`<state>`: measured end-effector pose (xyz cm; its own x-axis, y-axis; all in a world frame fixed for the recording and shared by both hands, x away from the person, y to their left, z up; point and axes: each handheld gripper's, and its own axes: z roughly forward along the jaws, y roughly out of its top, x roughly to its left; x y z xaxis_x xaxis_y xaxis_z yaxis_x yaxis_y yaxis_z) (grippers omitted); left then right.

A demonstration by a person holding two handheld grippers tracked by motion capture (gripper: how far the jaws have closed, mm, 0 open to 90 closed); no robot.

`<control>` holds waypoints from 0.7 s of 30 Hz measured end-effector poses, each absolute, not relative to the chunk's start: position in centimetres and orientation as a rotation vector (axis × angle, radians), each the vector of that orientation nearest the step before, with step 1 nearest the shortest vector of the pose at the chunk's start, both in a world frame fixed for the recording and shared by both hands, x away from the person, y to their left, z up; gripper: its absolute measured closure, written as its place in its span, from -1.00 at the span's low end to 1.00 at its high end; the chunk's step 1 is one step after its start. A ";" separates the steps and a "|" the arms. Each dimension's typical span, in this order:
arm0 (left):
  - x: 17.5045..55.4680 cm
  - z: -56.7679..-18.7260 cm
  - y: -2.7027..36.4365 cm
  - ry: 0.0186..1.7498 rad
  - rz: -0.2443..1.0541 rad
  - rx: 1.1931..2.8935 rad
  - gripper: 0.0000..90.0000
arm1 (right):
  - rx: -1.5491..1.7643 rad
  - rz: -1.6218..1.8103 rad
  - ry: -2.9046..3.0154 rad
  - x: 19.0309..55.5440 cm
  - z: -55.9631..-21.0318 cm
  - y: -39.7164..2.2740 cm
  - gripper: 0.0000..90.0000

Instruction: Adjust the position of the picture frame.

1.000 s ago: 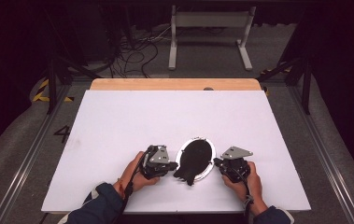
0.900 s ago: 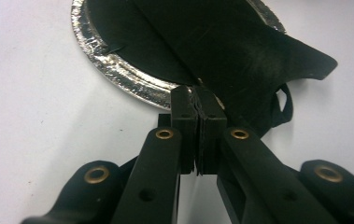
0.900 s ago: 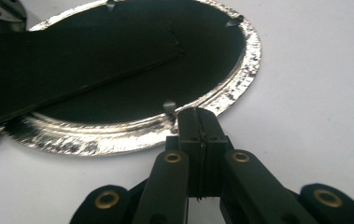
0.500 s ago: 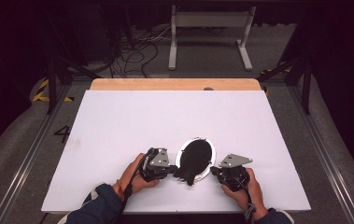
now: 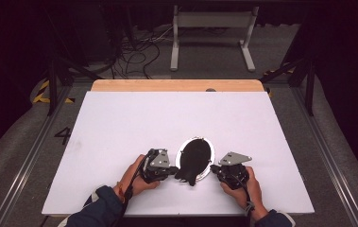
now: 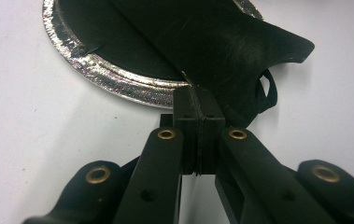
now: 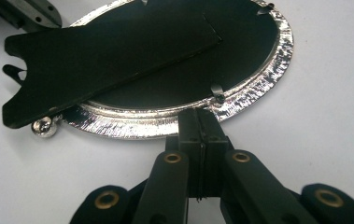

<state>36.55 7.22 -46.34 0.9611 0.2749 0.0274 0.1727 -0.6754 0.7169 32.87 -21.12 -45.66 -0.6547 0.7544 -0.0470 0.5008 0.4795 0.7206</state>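
Bracing oval picture frame [image 5: 196, 159] face-down on counter [image 5: 120, 123], near front edge. Left hand-held gripper [image 5: 171, 168] clamped on black stand flap [image 6: 240, 51]; right hand-held gripper [image 5: 215, 170] jaws together, touching frame rim. Next, likely: swing flap open, rim steadied.

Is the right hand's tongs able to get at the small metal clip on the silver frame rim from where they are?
Probably yes: the clip sits just beyond the shut right tongs, with nothing between.
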 end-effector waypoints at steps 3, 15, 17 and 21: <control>36.6 -46.4 7.3 0.318 0.171 2.325 0.99 | 1.059 0.977 2.362 33.4 -45.7 -20.8 1.00; 36.9 -46.3 7.6 0.327 0.193 2.327 1.00 | 1.054 0.976 2.341 34.2 -45.8 -20.2 1.00; 36.8 -46.4 7.6 0.331 0.187 2.327 0.99 | 1.050 0.985 2.358 33.8 -45.8 -20.0 1.00; 36.9 -46.4 7.6 0.330 0.190 2.327 0.99 | 1.014 0.984 2.378 33.0 -45.8 -19.5 1.00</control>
<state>36.86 7.63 -46.35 0.9555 0.2926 0.0375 0.1787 -0.6752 0.7157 32.96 -19.51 -45.77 -0.6708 0.7389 -0.0635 0.4780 0.4962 0.7247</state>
